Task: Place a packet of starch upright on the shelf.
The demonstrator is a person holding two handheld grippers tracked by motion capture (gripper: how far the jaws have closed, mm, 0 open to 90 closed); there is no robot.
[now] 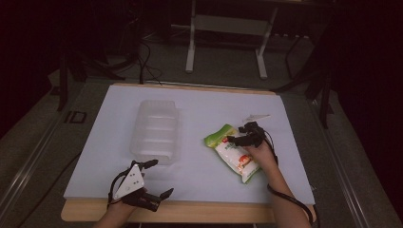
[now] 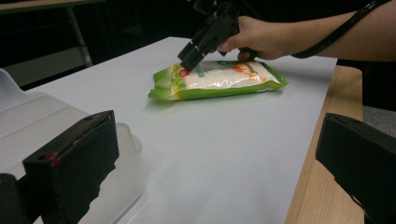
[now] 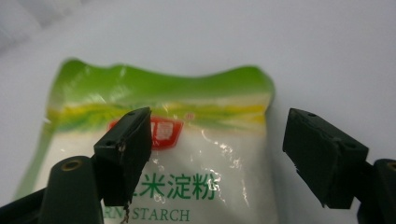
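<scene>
A flat, sealed plastic packet of white starch with a green top band and green edges [image 1: 234,154] lies on the white sheet covering the wooden table [image 1: 199,213], right of the middle and turned at a slant, its green end pointing toward the far left. The right gripper [image 1: 237,138], held in the person's right hand [image 1: 262,154], hangs low over that green end of the packet; in the left gripper view its black tips [image 2: 190,55] are at the packet's upper face near the small red label, though whether they touch the film cannot be told. In the right gripper view its jaws stand wide apart, one over the red label and the other just off the packet's edge above the white sheet, with nothing clamped between them; the packet's printed green lettering reads "STARCH" below them. The left gripper [image 1: 159,178], carrying a grey three-cornered plate on top, sits near the table's front edge at the left, well apart from the packet, its jaws spread wide and empty. Just beyond it lies a clear, ribbed, rectangular plastic tray [image 1: 156,130], left of the middle, and its pale rim shows beside one jaw in the left gripper view [image 2: 128,154]. A small white scrap of paper [image 1: 256,117] lies on the sheet beyond the right gripper.
</scene>
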